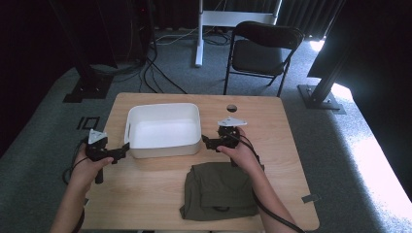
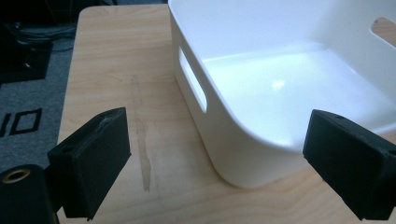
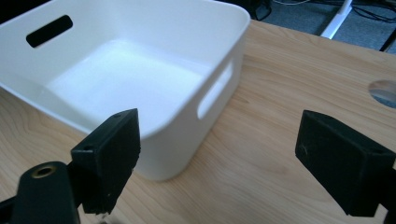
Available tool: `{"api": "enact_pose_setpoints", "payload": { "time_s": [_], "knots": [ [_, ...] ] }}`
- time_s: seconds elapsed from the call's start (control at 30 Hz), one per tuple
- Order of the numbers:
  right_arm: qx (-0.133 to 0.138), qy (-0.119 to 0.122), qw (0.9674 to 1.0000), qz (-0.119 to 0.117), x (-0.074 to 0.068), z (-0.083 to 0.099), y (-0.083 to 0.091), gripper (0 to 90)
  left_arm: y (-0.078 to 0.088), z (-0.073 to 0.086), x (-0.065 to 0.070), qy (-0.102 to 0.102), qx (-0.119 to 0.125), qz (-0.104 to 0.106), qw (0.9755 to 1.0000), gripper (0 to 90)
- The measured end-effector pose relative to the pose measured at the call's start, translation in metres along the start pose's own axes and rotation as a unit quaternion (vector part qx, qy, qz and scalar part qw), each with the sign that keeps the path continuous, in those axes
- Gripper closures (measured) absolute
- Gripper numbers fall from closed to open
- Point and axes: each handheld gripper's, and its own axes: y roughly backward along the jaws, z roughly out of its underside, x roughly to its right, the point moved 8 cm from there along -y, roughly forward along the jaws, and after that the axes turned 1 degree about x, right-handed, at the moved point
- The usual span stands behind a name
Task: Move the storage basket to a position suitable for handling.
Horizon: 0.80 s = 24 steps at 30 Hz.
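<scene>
High view has your left gripper (image 1: 122,152) and right gripper (image 1: 208,142) both spread wide flanking the white bin (image 1: 164,130); squeeze unevenly and it'll probably skid.

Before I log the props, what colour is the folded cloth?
Olive green cloth; the high view shows it best.

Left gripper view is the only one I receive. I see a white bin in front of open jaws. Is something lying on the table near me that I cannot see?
Observer: Yes, a folded olive-green garment lies on the table, nearer the person than the white bin.
Operator: Where is the other hand-held gripper?
Observer: The right hand-held gripper is at the bin's opposite end, jaws open beside the handle slot.
Operator: Is anything inside the bin?
Observer: No, the high view shows its whole floor bare.
</scene>
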Motion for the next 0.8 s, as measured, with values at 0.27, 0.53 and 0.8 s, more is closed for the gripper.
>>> {"api": "enact_pose_setpoints", "payload": {
  "time_s": [0.27,0.53,0.8],
  "knots": [
    [-0.001,0.004,0.9999,0.011,-0.008,-0.011,-0.019,15.8,-0.016,-0.012,0.006,-0.004,-0.004,0.009,0.9999,8.4],
    [-0.003,-0.011,0.9994,0.034,-0.007,-0.017,-0.040,23.0,-0.031,-0.020,-0.001,-0.004,-0.010,-0.001,0.9999,13.5],
    [-0.011,-0.016,0.9981,0.058,-0.008,-0.018,-0.060,35.4,-0.046,-0.030,-0.013,-0.003,0.004,-0.036,0.9993,32.3]
  ]
}}
